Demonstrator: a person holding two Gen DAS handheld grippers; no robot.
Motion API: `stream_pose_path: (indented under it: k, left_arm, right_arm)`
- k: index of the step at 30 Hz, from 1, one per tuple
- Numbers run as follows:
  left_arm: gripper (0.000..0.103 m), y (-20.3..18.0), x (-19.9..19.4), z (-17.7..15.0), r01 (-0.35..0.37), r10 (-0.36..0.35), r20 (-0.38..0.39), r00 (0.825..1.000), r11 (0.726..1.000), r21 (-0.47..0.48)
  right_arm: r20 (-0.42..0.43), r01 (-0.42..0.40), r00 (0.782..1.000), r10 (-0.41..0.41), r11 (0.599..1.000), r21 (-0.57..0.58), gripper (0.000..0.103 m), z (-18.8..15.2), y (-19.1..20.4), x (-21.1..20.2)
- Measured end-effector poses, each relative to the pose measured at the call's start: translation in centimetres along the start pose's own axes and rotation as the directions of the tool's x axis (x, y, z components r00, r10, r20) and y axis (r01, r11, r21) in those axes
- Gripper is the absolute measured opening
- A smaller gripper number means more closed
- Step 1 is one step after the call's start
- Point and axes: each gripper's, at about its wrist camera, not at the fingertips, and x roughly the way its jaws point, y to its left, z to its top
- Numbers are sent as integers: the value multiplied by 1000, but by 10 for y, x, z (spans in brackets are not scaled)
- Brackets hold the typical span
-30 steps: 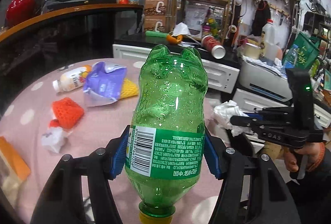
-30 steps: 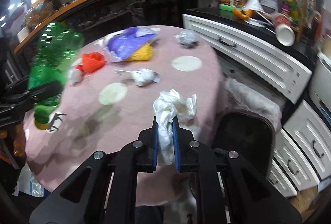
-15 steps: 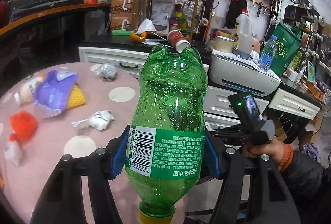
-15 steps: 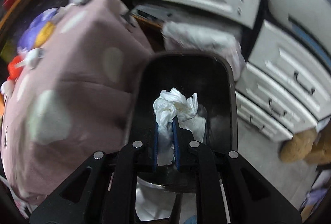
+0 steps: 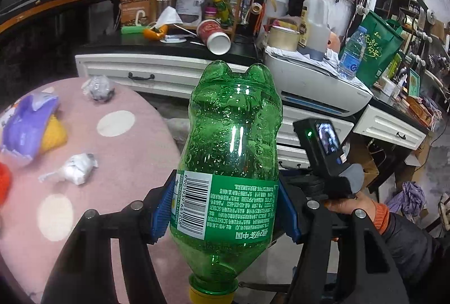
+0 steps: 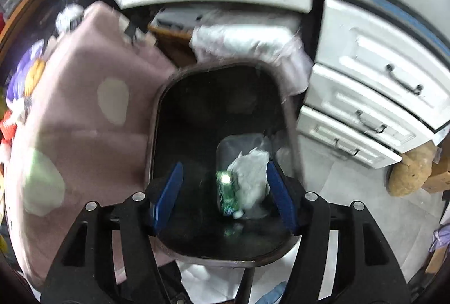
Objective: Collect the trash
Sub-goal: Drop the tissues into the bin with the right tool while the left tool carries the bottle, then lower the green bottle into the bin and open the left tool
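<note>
An empty green plastic bottle point(image 5: 233, 152) with a yellow cap is held upside down, and my left gripper point(image 5: 225, 208) is shut on its labelled waist. Over a black trash bin point(image 6: 157, 135), my right gripper point(image 6: 223, 195) points steeply down, its jaws opening with nothing pressed between the blue pads. A white crumpled tissue point(image 6: 250, 172) lies inside the bin beside a green wrapper point(image 6: 226, 191). In the left wrist view the right gripper's camera body point(image 5: 323, 143) and the hand point(image 5: 351, 202) holding it show at the right.
A round table with a pink dotted cloth point(image 5: 123, 141) carries a crumpled white paper point(image 5: 74, 167), a grey foil ball point(image 5: 98, 86), a purple wrapper point(image 5: 25, 121) and yellow netting point(image 5: 53, 131). White drawers point(image 6: 374, 96) stand right of the bin. A cluttered counter point(image 5: 180, 47) lies behind.
My right gripper swung off the table to above the bin, then opened; the tissue it held now lies in the bin. My left gripper carried the bottle rightward toward the table's edge.
</note>
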Motion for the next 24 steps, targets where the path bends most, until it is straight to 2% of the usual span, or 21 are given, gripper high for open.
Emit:
stream_pose_path:
  k: [3,9,15,24]
  left_arm:
    - [63,-6,15,3,19,-19,-24,1000,1000,-3]
    - [63,-22,46,8,45,-44,-81,996,999,9]
    - [63,-40,84,5,58,-54,-168,984,998,19]
    - [63,-49,140,-11,-16,22,-319,947,1000,23]
  right_arm:
    - [62,44,997,-45,999,19,62,7,-9,-21]
    - [185,118,974,-132,989,87,62,18,-32,-67]
    - [232,98,964,-130,985,143,62,20,-49,-91]
    - [263,90,957,-125,986,143,62,18,-50,-104]
